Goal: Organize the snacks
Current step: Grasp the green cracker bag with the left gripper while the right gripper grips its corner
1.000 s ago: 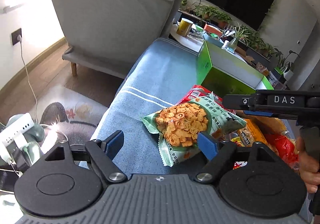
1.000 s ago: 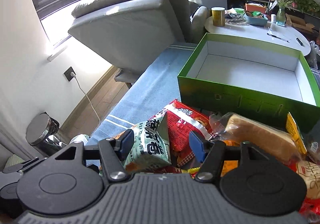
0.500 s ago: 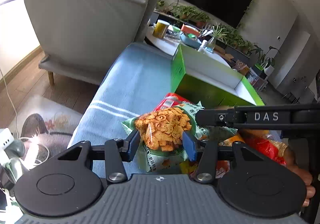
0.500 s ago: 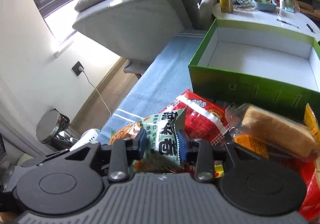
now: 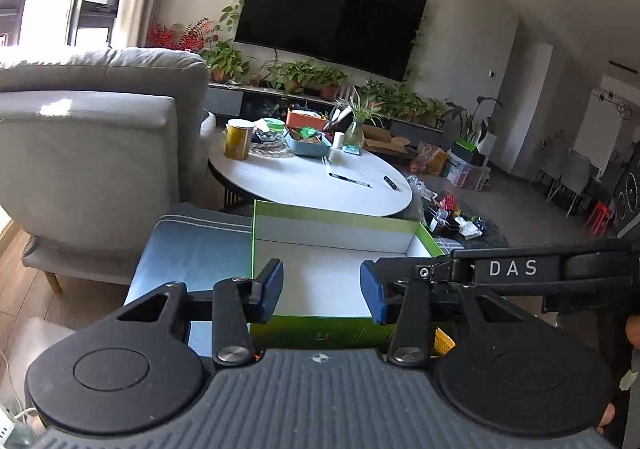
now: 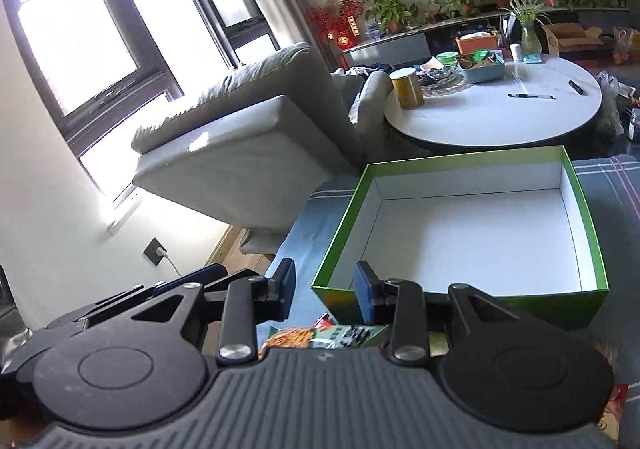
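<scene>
My left gripper holds its jaws narrow above the near wall of the green box. Nothing shows between its pads. The green snack bag with orange chips shows only in the right wrist view, low between the fingers of my right gripper, which grips it. The box is white inside, holds nothing and lies just ahead. The right tool's black bar marked DAS crosses close beside my left gripper. A yellow packet peeks out below.
The box sits on a blue striped cover. A grey armchair stands to the left. Behind the box is a round white table with a yellow tin, a blue tray and pens. A hand is at the right edge.
Both grippers closed on the green snack bag and rose. The views swung up from the snack pile to the box and room, and the bag sank to the bottom of the right view.
</scene>
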The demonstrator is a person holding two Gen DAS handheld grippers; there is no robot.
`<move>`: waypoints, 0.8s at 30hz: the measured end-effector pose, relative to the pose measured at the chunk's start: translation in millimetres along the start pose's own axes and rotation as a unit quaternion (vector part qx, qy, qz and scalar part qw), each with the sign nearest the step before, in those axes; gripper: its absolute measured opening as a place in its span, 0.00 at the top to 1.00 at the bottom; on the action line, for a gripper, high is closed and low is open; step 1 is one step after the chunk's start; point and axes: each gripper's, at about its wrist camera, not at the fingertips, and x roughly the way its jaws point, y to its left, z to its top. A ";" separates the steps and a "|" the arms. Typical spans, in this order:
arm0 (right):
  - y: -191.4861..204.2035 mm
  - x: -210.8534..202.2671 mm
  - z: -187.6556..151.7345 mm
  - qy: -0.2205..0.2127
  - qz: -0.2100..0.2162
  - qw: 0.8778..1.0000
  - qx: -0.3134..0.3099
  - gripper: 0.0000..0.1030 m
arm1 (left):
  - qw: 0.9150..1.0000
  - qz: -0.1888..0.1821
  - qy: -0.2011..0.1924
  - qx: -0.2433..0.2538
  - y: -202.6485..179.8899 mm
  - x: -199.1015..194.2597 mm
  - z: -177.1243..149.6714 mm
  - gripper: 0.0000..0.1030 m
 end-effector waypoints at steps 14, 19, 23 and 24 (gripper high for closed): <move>2.3 31.5 -53.5 0.112 0.051 0.991 0.052 0.26 | 0.991 0.052 0.068 -0.100 95.4 8.6 -53.5 0.46; -3.4 42.8 -55.5 0.125 0.005 0.989 0.075 0.25 | 0.991 0.020 0.086 -0.097 93.6 17.1 -65.1 0.46; -15.6 47.8 -58.3 0.139 0.013 0.982 0.131 0.08 | 0.991 0.002 0.089 -0.100 94.0 15.1 -72.9 0.45; -16.4 48.4 -59.6 0.136 0.011 0.980 0.141 0.08 | 0.990 -0.002 0.091 -0.106 95.9 14.8 -73.3 0.45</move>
